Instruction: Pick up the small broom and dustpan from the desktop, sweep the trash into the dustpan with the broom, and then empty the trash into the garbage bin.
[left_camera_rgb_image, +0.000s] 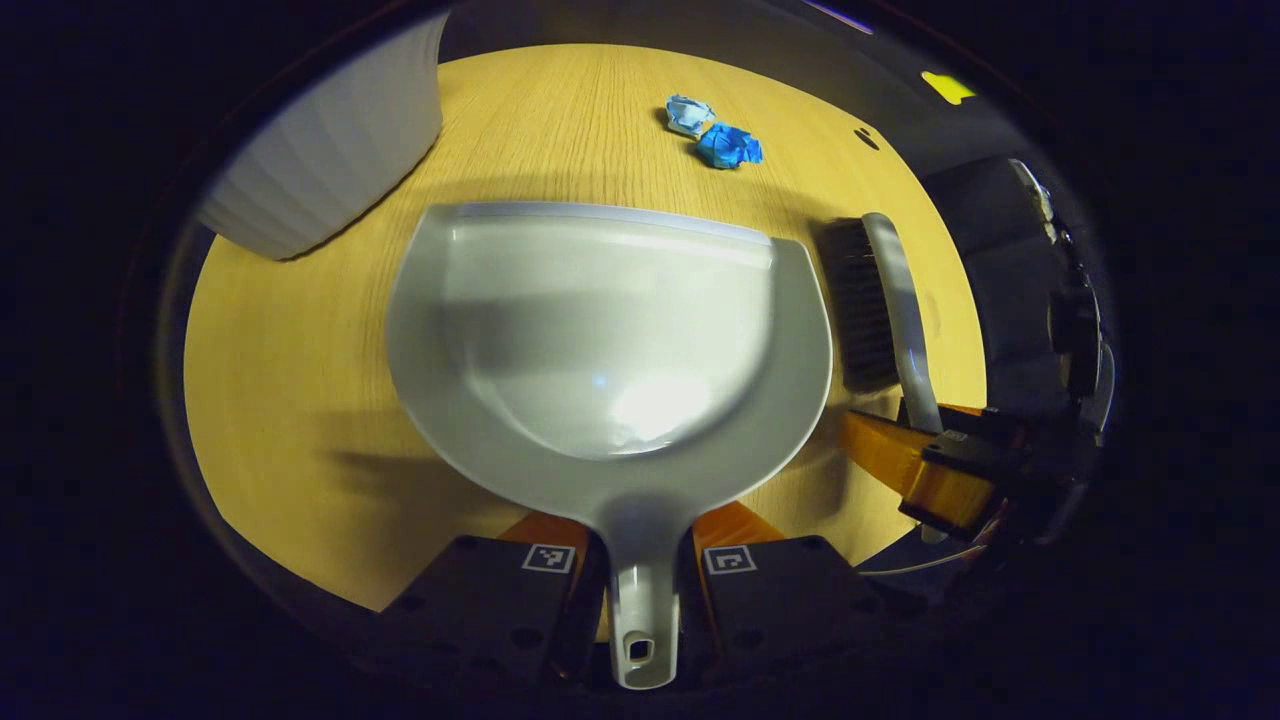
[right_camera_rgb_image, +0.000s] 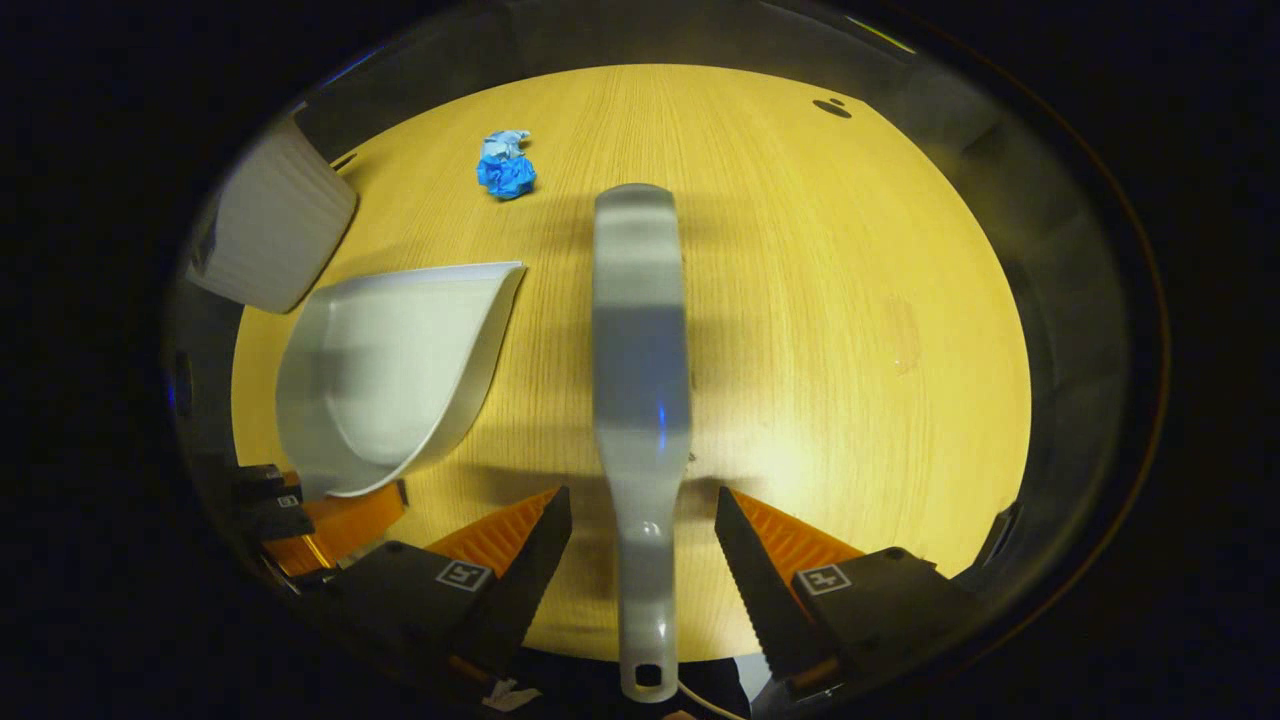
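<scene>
Left gripper view showed your left gripper (left_camera_rgb_image: 644, 590) clamped on the dustpan (left_camera_rgb_image: 610, 340) handle, both fingers pressed against it, the pan held over the wooden desk (left_camera_rgb_image: 290, 380). Just right of the pan was the broom (left_camera_rgb_image: 885, 300), bristles facing it. Farther off lay two crumpled blue paper scraps (left_camera_rgb_image: 715, 132), with a white ribbed bin (left_camera_rgb_image: 330, 150) at far left. Right gripper view showed your right gripper (right_camera_rgb_image: 640, 545) spread wide, fingers either side of the broom handle, not touching.
</scene>
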